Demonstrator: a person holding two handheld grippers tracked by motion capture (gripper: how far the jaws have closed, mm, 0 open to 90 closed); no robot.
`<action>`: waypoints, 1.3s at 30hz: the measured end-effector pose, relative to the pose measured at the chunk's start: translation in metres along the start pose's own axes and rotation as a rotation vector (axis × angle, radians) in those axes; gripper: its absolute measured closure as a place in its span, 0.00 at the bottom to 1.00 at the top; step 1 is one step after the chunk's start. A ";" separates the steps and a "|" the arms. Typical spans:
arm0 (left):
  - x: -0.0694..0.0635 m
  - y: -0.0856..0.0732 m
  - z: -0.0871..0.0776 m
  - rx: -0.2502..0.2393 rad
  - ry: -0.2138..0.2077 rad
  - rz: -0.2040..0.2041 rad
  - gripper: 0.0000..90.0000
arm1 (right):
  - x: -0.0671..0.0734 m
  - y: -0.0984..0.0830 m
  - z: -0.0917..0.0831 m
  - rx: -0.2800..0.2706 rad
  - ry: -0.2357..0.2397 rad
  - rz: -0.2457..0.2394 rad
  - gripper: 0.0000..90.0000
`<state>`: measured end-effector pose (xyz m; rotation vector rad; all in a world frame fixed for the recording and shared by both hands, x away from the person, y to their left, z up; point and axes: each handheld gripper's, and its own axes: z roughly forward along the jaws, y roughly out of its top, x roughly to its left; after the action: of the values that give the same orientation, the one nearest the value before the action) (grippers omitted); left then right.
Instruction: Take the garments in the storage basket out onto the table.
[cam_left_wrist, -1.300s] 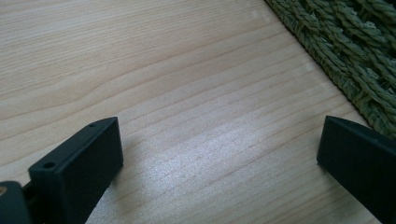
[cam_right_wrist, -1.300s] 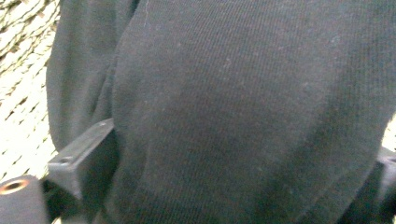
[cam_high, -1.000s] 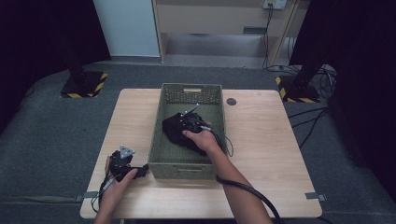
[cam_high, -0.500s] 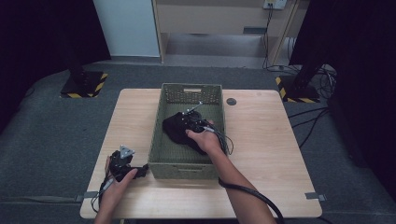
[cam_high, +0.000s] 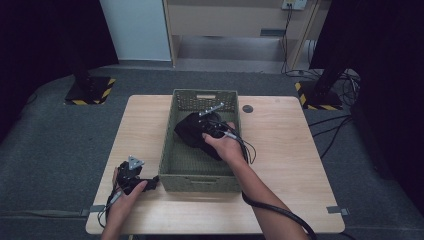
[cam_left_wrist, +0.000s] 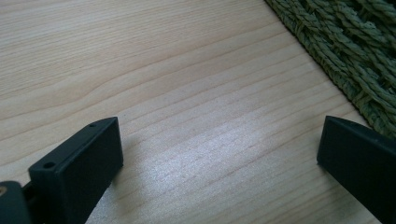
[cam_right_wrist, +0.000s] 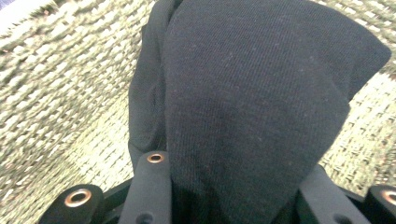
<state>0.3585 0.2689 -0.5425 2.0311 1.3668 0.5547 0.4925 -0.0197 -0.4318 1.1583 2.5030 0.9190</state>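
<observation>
A black cloth (cam_high: 189, 131) lies bunched in the green woven basket (cam_high: 192, 172) at the table's middle. My right gripper (cam_high: 202, 131) reaches into the basket and is shut on the cloth. In the right gripper view the cloth (cam_right_wrist: 252, 84) fills the gap between the jaws of the right gripper (cam_right_wrist: 233, 186) and hangs over the basket's weave (cam_right_wrist: 56, 84). My left gripper (cam_high: 150, 181) rests on the table by the basket's near left corner. In the left gripper view the left gripper (cam_left_wrist: 219, 158) stands open over bare wood, nothing between its jaws.
The wooden table (cam_high: 300, 165) has bare wood to the basket's right and left. A small dark round disc (cam_high: 247, 108) sits near the far edge, right of the basket. The basket's wall (cam_left_wrist: 355, 51) lies close to the left gripper. Cables trail on the floor at right.
My right hand has risen a little inside the basket, lifting a fold of the black cloth with it. The left hand has stayed put.
</observation>
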 end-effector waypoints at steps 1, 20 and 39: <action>0.000 0.000 0.000 0.000 0.000 0.000 0.00 | 0.000 0.000 -0.003 -0.006 0.000 -0.002 0.76; 0.000 0.000 0.000 0.000 0.001 0.002 0.00 | 0.001 0.013 -0.058 -0.094 0.008 -0.031 0.75; 0.000 0.000 0.000 -0.001 0.002 -0.003 0.00 | -0.012 0.006 -0.087 -0.119 0.032 -0.016 0.75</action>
<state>0.3585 0.2686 -0.5425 2.0285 1.3701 0.5560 0.4652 -0.0645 -0.3606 1.0931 2.4420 1.0742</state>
